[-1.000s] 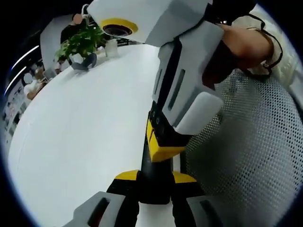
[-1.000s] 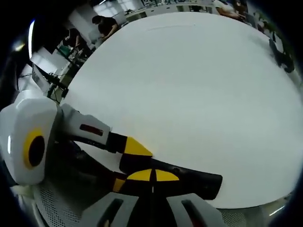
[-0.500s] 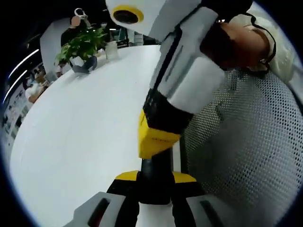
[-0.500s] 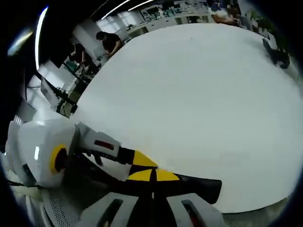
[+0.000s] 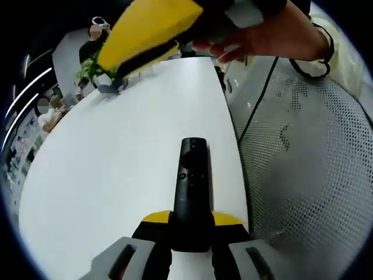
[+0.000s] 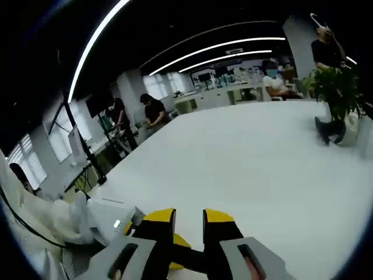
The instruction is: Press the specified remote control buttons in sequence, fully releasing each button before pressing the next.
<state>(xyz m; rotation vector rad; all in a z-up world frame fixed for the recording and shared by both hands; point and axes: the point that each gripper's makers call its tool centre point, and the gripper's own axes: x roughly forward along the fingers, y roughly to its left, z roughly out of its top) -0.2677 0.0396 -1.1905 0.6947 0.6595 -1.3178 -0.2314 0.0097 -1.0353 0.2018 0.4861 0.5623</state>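
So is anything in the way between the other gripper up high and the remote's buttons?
Nothing visible. In the left gripper view the right gripper hangs above the table, and the remote control, held in the left gripper, lies uncovered below it.

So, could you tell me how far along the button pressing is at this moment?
The left gripper is shut on the remote, holding it out over the white table. The right gripper is lifted well clear of the buttons, so no press is under way. Which presses are done cannot be told, and any remaining ones mean coming back down.
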